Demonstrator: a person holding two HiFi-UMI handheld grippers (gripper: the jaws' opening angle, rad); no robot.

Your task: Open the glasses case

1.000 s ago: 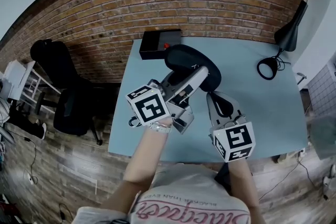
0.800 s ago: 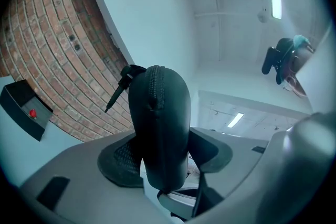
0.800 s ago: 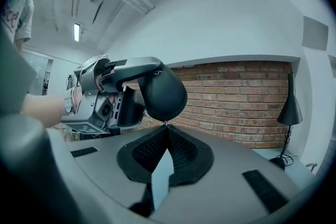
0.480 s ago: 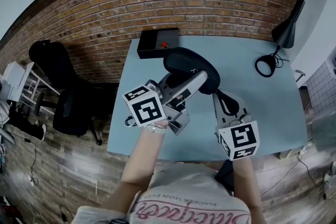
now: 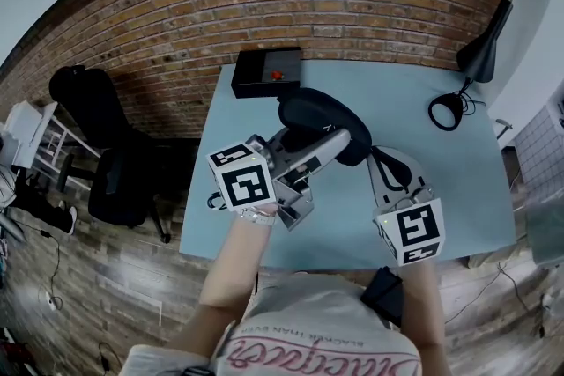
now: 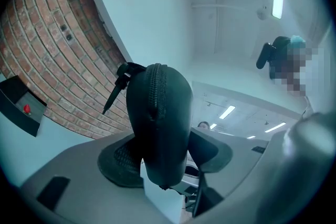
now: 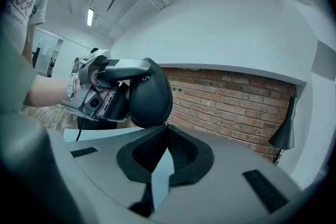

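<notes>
On the far left a black chair [image 5: 110, 167] stands on the floor, away from the job. Next comes the blue tabletop [image 5: 441, 172], with a black box [image 5: 264, 70] at its back edge.

The left gripper [image 5: 324, 143] holds the glasses case [image 5: 315, 112] up in the air over the tabletop. Its fingers [image 6: 118, 162] are clamped on the case, one on each side of the bottom end. The case stands up tall between them. It is black and round like an egg. A zip [image 6: 156, 97] runs up the middle, and it looks shut as far as I can see. A thin black tab [image 6: 114, 93] sticks out near the top. I think it is the zip pull, but I am not sure.

To the right, the right gripper [image 5: 375, 158] points at the case. Its fingers [image 7: 181, 152] are pressed together, and their tips sit right at the edge of the case. I cannot tell if they pinch some small bit there. Far right, a black lamp [image 5: 483, 55] stands on the tabletop.

So the first part is done: the case is picked up and held tight. The big part is left: the zip must be pulled round and the lid swung open
</notes>
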